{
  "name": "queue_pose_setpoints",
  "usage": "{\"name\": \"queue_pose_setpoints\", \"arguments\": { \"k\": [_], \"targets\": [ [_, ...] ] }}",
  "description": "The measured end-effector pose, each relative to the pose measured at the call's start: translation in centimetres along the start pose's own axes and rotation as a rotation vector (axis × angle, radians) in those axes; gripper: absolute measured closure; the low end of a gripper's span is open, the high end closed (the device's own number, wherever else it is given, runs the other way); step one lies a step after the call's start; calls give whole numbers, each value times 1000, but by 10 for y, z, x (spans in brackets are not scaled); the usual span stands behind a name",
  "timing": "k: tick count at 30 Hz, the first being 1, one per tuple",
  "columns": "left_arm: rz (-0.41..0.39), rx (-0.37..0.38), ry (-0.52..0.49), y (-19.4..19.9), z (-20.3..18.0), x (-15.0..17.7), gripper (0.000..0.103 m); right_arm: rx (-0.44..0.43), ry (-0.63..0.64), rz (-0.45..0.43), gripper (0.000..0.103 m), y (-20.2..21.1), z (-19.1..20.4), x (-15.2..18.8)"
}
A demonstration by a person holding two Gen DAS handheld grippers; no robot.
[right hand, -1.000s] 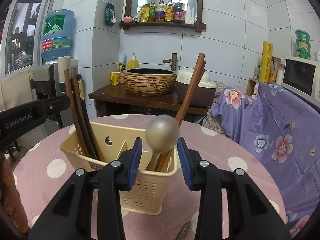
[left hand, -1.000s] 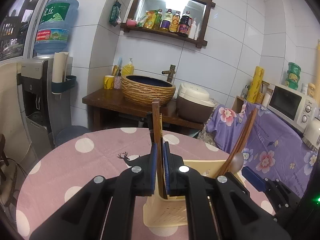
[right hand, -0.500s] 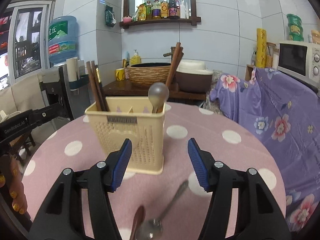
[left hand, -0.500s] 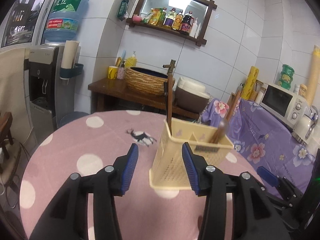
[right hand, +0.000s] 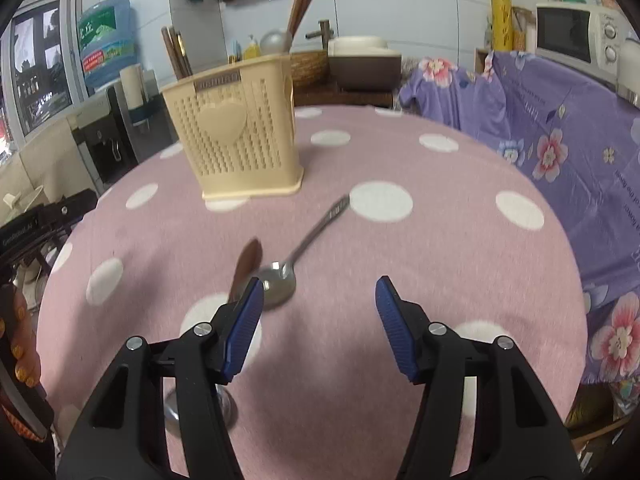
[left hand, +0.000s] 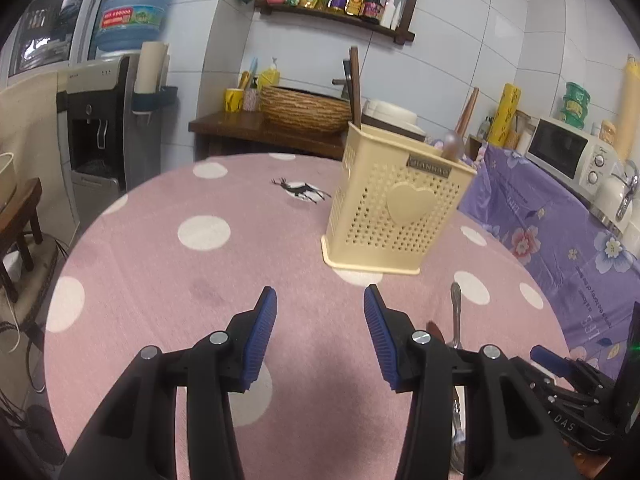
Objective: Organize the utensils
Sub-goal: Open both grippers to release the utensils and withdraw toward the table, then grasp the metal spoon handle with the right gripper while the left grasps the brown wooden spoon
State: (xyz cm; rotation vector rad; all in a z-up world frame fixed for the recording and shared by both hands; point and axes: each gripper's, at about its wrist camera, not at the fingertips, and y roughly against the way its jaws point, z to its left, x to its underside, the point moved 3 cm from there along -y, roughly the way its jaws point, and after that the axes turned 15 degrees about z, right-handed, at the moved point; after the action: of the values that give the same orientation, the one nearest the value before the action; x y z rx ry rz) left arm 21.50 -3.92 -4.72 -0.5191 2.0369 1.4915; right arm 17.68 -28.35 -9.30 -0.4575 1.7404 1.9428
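A cream perforated utensil caddy stands on the pink dotted table. It holds dark wooden chopsticks, more chopsticks and a spoon. A metal spoon and a brown wooden utensil lie on the cloth in front of the caddy, just ahead of my right gripper's left finger. My right gripper is open and empty. My left gripper is open and empty, back from the caddy. The spoon handle shows beside its right finger.
A second metal spoon bowl lies under my right gripper's left finger. A purple floral cloth covers a counter right of the table, with a microwave. A water dispenser stands at the left. A basket sink sits behind.
Both grippers have pulled back and down from the caddy toward the table's near side. The left gripper let go of the chopsticks, which now stand in the caddy, and both have opened wider.
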Motion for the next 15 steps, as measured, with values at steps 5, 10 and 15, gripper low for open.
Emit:
{"name": "queue_pose_setpoints", "arguments": {
  "k": [5, 10, 15],
  "targets": [
    [1, 18, -15, -1, -8, 5, 57, -42, 50, 15, 45, -5, 14, 4],
    [3, 20, -24, 1, -10, 8, 57, -78, 120, 37, 49, -6, 40, -1],
    [12, 22, -13, -2, -8, 9, 57, -64, 155, 58, 51, -11, 44, -31]
  ]
}}
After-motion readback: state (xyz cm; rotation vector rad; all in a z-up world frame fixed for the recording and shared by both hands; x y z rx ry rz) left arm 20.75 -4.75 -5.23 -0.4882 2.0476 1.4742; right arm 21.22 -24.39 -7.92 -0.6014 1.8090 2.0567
